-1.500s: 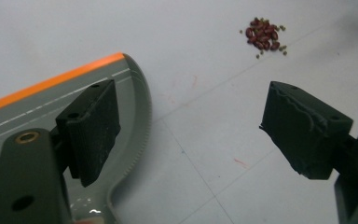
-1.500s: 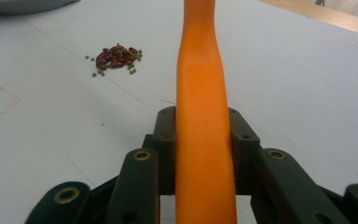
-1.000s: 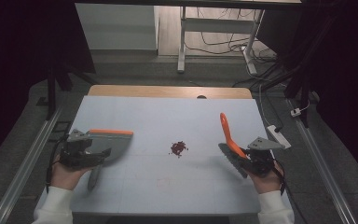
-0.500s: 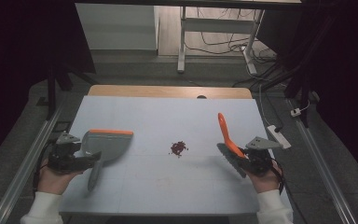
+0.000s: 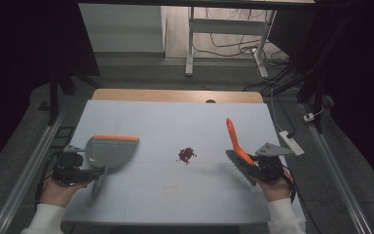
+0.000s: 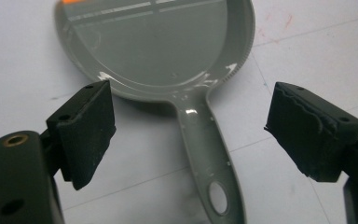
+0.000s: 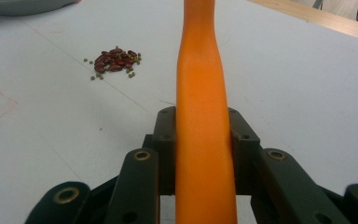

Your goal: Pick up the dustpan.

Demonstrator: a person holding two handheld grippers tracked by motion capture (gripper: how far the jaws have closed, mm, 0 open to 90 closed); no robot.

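Beans (image 5: 186, 155) lie between dustpan (image 5: 108, 151), fingers (image 6: 88, 130) wide, and clamped brush (image 5: 236, 141).

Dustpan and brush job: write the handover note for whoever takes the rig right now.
Left hand-held gripper: open, jaws have just been opening, standing either side of the grey dustpan handle without pressing it; the pan lies flat on the table.
Right hand-held gripper: shut on the orange brush, handle tilted up.
Beans: a small pile mid-table, between pan and brush.
Done: brush in hand.
Left: grip the dustpan, sweep the beans in.
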